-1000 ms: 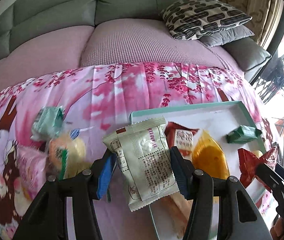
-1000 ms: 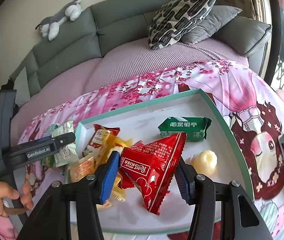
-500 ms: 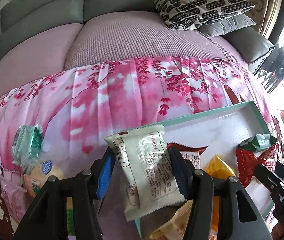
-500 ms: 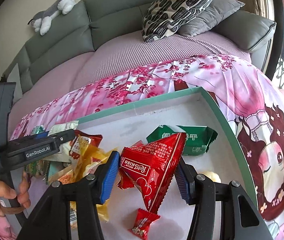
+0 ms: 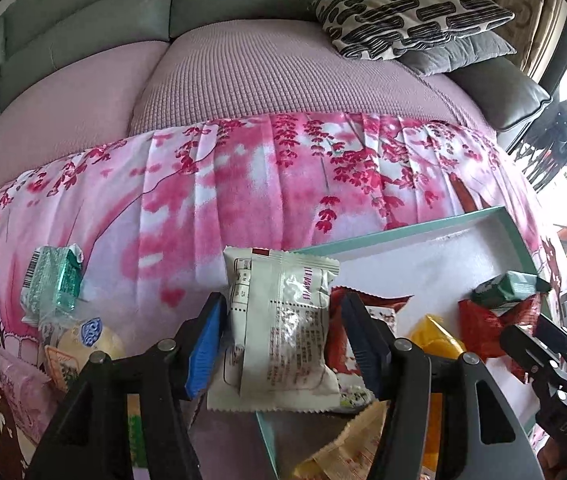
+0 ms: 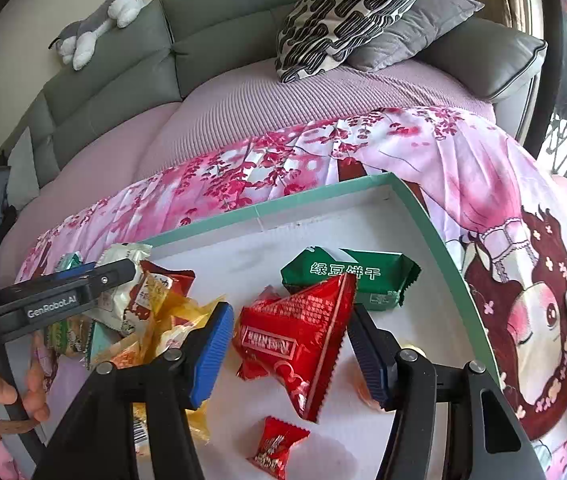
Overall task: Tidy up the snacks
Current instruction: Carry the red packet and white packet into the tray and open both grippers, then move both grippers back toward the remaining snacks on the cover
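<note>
Both sets of jaws are opening. The left gripper (image 5: 283, 344) has the pale white foil snack packet (image 5: 279, 328) between them over the near left corner of the teal-rimmed white tray (image 6: 267, 210). The right gripper (image 6: 287, 344) has the red triangular foil packet (image 6: 299, 336) above the tray's middle. I'd let each drop flat, clear of the pile. Count: one green biscuit pack (image 6: 347, 280), one small red candy (image 6: 277, 442).

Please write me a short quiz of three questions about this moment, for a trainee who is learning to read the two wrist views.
1. True or false: the green biscuit packet lies inside the teal-rimmed tray.
2. Which packet is between the jaws of the right gripper? A) red triangular packet B) yellow packet C) green biscuit packet
3. Fill in: the left gripper has a ____ packet between its jaws.

Key: 1 true; 2 A; 3 white. Both grippers' jaws are opening.
</note>
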`<state>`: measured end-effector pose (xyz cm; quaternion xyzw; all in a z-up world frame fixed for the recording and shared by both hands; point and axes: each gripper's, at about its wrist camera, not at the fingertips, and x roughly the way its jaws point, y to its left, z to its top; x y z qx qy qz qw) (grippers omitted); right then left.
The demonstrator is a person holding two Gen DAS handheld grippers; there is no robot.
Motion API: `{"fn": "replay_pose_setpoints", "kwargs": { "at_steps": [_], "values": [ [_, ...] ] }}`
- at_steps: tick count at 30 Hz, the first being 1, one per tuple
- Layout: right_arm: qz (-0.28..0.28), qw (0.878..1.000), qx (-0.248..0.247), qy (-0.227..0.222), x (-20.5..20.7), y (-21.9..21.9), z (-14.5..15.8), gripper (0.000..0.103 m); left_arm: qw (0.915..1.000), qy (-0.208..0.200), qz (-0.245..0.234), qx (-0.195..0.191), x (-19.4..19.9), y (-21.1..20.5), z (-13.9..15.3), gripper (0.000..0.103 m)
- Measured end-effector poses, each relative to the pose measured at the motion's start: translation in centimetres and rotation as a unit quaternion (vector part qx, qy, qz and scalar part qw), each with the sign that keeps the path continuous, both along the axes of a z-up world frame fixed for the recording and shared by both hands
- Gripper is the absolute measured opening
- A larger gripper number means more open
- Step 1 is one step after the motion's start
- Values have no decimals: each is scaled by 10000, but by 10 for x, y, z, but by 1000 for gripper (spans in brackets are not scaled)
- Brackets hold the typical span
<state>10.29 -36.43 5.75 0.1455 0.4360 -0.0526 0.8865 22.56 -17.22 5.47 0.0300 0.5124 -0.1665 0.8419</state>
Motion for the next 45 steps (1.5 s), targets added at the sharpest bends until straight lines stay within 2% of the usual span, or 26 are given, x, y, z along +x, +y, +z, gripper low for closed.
{"fn": "replay_pose_setpoints", "kwargs": {
  "at_steps": [5,7,11,15,17,19,28,31,45],
  "values": [
    [-26,10000,-39,-23,-12,5,10,64,9999,-95,76,2,-13,6,18,71],
    [-42,9999,-92,5,-18,8,12,72,9998,-133,134,-26,-20,12,24,78],
    [8,9998,-153,90,-31,17,14,80,9991,-285,324,-1,-37,27,34,88],
    [100,9997,-164,136,-44,28,14,82,9981,-384,462,163,-53,39,34,93],
    [125,9996,-194,169,-48,32,15,85,9977,-380,512,212,-62,44,32,99],
    [140,9995,-207,177,-54,37,16,92,9976,-357,554,227,-70,50,30,99],
    [161,9994,-197,243,-72,53,18,93,9952,-386,874,210,-105,84,27,100],
    [171,9993,-191,269,-77,58,17,103,9944,-364,976,196,-113,97,26,100],
    [298,9989,-267,263,-94,83,22,103,9880,-489,1464,26,-144,148,28,100]
  ]
}}
